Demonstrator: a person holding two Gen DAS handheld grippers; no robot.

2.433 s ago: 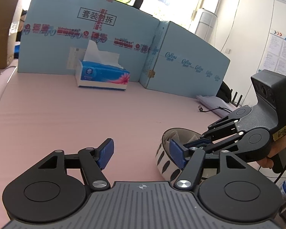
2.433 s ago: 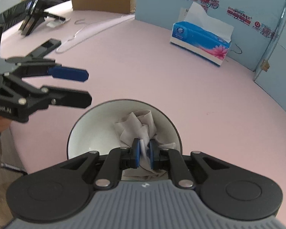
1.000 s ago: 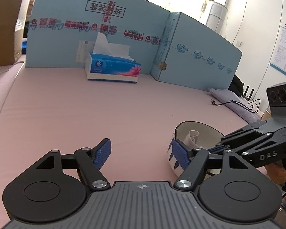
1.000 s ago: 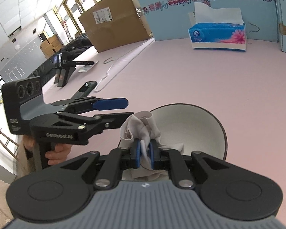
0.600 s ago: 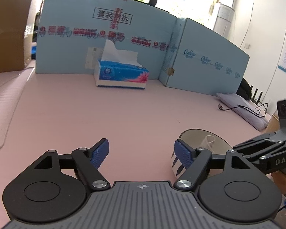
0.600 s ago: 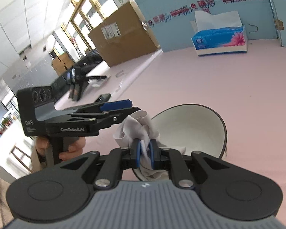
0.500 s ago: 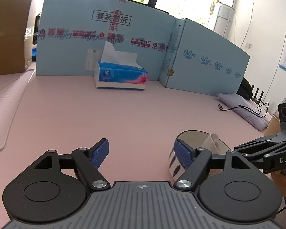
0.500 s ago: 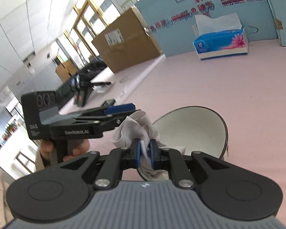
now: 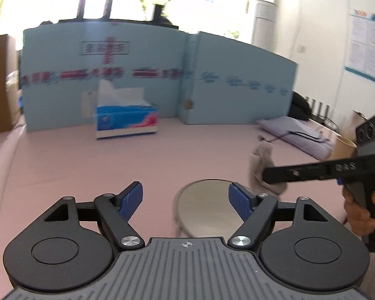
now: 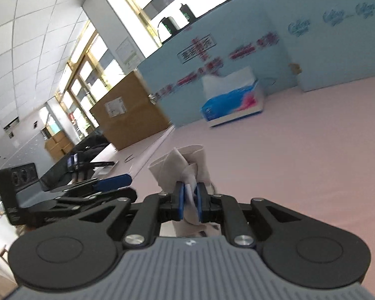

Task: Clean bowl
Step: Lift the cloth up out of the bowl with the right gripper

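The white bowl [image 9: 207, 210] with a dark rim sits on the pink table [image 9: 87, 165], empty inside. My left gripper [image 9: 186, 201] is open just above and behind it; the bowl lies near the right blue pad [image 9: 240, 203] and well clear of the left one. My right gripper [image 10: 191, 200] is shut on a crumpled grey-white tissue [image 10: 185, 165] and holds it in the air. In the left wrist view the tissue [image 9: 260, 165] hangs above the bowl's right edge from the right gripper [image 9: 265, 175]. The right wrist view shows the left gripper [image 10: 122, 187] low at the left.
A blue tissue box [image 9: 126, 120] stands at the back in front of light blue cardboard panels [image 9: 150, 75]. A brown carton [image 10: 130, 110] is at the far left. A lilac pouch with a cable [image 9: 297, 135] lies at the right. A hand [image 9: 360, 210] grips the right gripper's handle.
The right gripper has lifted the tissue out of the bowl and up to the right. The tilted bowl now lies flat, and the left gripper has risen and drawn back from its rim.
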